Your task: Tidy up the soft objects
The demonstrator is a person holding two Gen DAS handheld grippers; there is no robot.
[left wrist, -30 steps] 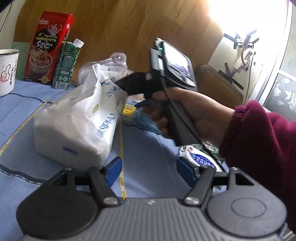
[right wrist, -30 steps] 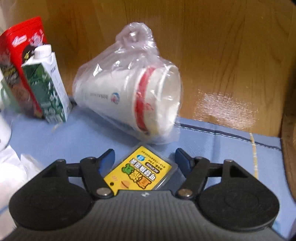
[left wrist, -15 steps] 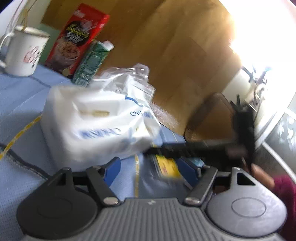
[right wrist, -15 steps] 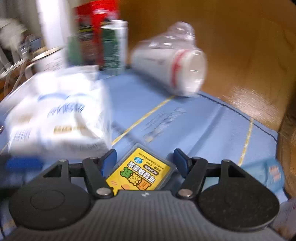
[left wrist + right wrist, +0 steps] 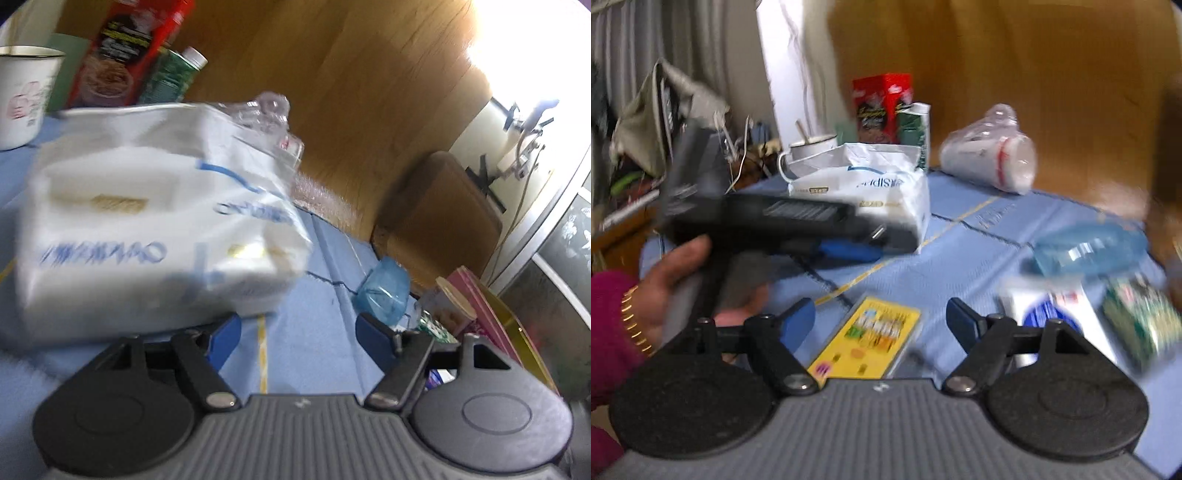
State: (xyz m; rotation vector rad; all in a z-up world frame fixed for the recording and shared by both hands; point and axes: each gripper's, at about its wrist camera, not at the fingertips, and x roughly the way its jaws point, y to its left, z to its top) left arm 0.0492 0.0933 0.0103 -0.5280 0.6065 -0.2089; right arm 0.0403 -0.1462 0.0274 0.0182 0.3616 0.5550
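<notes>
Step in hand, by my reading: the yellow packet is being set down on the counter, which is covered in blue cloth. The packet lies flat between the fingers of the right gripper. Those fingers are spreading, and neither one touches the packet's edges, so it appears released rather than held.

The left gripper has its fingers apart with nothing between them. It points at the near corner of the white tissue pack, which sits just beside its left finger. From the right wrist view, the hand carrying that gripper is level with the pack's front. Contact with the pack cannot be confirmed; the picture is blurred.

Other items noted: a bagged stack of paper cups lying on its side behind the pack, and a crumpled blue wrapper to the right.

The tissue pack looks to be the next soft item due. The move calls for the left gripper to shift sideways until its fingers straddle a corner or edge, then close gently. The pack will give under pressure, and a shallow bite may slip off the slick wrapping.
</notes>
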